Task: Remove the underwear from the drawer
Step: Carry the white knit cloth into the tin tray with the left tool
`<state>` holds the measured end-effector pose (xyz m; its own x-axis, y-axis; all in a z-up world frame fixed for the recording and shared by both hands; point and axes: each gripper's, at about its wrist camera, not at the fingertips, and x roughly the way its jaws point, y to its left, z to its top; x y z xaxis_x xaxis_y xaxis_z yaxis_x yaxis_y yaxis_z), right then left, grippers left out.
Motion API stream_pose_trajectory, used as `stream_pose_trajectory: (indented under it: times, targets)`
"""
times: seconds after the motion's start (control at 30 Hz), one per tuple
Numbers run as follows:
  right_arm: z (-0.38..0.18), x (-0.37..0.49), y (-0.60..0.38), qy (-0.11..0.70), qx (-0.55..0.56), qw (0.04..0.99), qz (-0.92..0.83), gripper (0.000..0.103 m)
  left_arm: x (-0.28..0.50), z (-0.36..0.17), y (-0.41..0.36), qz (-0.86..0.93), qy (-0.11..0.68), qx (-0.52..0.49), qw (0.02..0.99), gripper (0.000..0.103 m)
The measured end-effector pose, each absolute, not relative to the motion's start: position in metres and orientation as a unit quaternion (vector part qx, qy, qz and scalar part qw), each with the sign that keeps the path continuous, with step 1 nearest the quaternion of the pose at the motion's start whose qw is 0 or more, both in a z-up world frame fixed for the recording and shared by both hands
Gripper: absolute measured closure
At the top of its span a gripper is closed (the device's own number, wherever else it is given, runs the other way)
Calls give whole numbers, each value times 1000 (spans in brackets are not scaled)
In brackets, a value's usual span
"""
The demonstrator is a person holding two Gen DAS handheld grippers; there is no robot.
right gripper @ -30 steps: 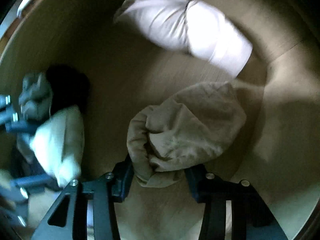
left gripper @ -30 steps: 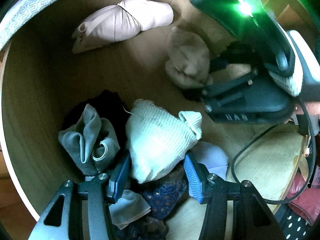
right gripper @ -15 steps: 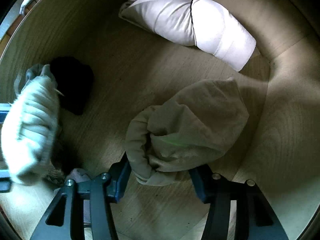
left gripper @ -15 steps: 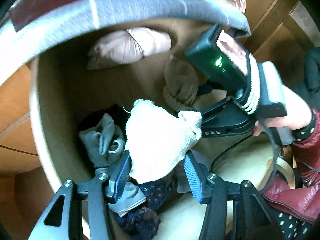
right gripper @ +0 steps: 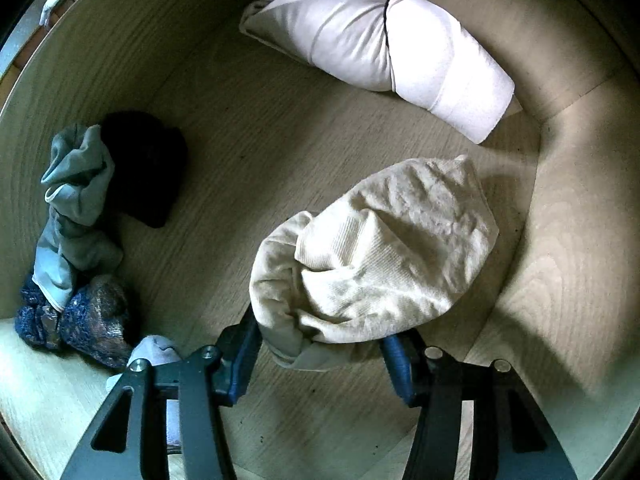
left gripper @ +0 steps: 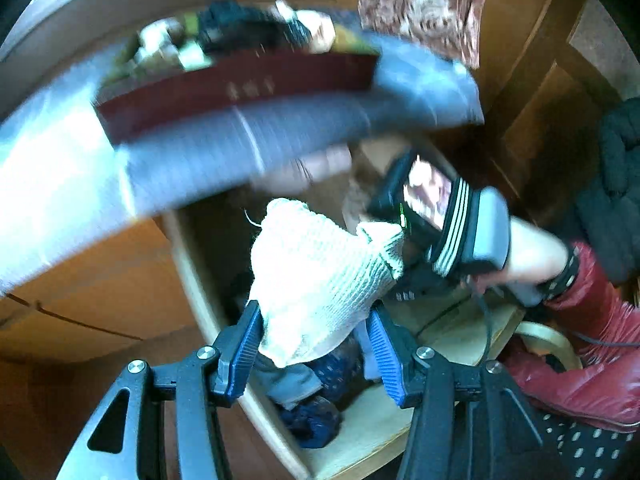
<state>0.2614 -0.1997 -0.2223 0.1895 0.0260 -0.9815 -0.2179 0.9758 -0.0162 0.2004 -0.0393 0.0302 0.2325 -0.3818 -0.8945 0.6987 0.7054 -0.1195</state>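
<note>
Left gripper (left gripper: pixel 314 334) is what I check first: its two blue pads (left gripper: pixel 244 350) are pinching a white knitted bundle (left gripper: pixel 316 288), which hangs between them, lifted above the open drawer (left gripper: pixel 208 300). Under it, down in the drawer, I see dark blue lace pieces (left gripper: pixel 316 416) and a scrap of grey cloth (left gripper: pixel 286 380). Ahead of this gripper and to the right, a hand (left gripper: pixel 532 252) with a red sleeve (left gripper: pixel 588 316) holds the other tool low inside the drawer. Above and ahead runs a blurred grey ledge (left gripper: pixel 248 148) with a dark red box (left gripper: pixel 236 88) on it.

Right gripper (right gripper: pixel 320 354) points steeply down at the drawer floor (right gripper: pixel 248 152). Its jaws stand on either side of the near end of a crumpled beige garment (right gripper: pixel 376 260); the left pad touches the cloth, the right pad is partly hidden under it, and I cannot tell whether they squeeze it. Beyond the beige piece lies a pale pink rolled bundle (right gripper: pixel 384 52) by the far wall. Off to the left of this gripper sit a grey-green garment (right gripper: pixel 76 208), a black one (right gripper: pixel 148 168) against it, and dark blue lace (right gripper: pixel 80 328) nearer me.
</note>
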Motion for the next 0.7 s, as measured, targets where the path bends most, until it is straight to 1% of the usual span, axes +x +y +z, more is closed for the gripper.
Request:
stream_pose_trajectory:
  times: [0.23,0.4,0.57,0.7]
  targets:
    - [-220,260,-197,632,-76,767,80,44,243,101,-37,-330,464,156,807,50]
    - [-219,261,-197,632,-77,767,80,44,294,135,-52,-304,445,154,828,50]
    - [-219,262,-197,632,-77,767,82,42,343,139,-71,-285,450,147,834,50]
    - [-221,261,-196,632,-76,767,83,41,378,123,-81,-285,469,121,827,50]
